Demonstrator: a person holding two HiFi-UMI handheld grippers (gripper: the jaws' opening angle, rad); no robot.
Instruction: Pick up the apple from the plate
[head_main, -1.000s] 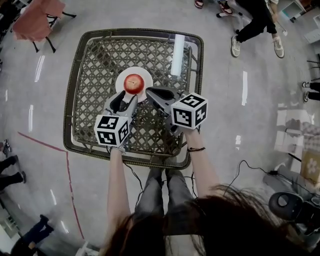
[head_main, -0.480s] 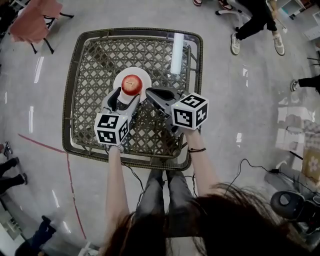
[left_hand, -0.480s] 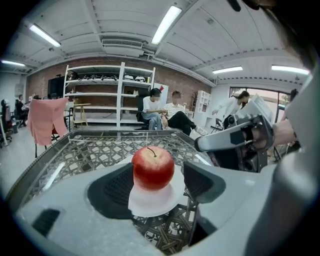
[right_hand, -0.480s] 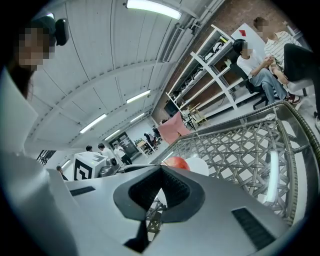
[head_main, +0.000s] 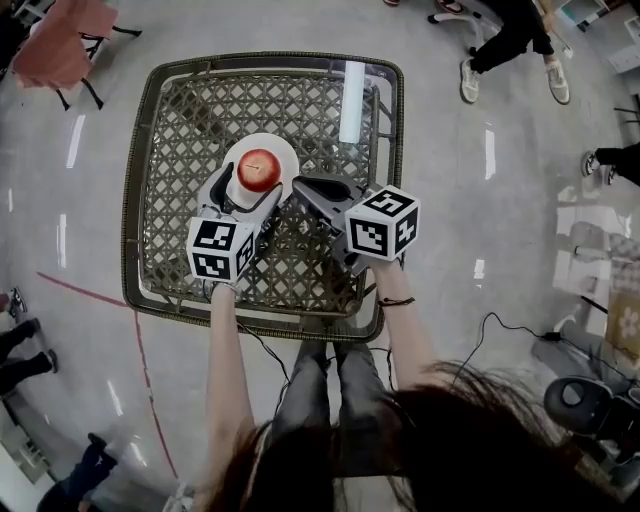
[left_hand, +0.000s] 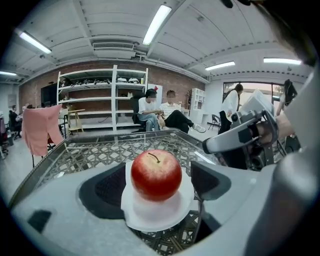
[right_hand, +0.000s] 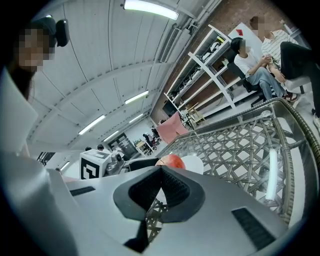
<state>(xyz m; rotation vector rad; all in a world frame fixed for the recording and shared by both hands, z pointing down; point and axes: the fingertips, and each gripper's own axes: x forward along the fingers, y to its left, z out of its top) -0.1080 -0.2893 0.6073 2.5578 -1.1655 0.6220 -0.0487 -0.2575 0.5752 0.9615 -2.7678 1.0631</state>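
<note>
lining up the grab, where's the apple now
In the head view the apple sits on the white plate on the wicker table, between the jaws of the left tool, which have just been opening and don't touch it.

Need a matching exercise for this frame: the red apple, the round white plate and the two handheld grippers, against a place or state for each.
1. red apple
2. round white plate
3. left gripper
4. right gripper

A. jaws together, nothing between them
B. on the woven lattice table
C. jaws apart, flanking the apple
D. on the plate

Pairs: 1-D, 2-B, 3-C, 4-A.
The left gripper's jaws have just been opening; the apple sits between them, untouched.
</note>
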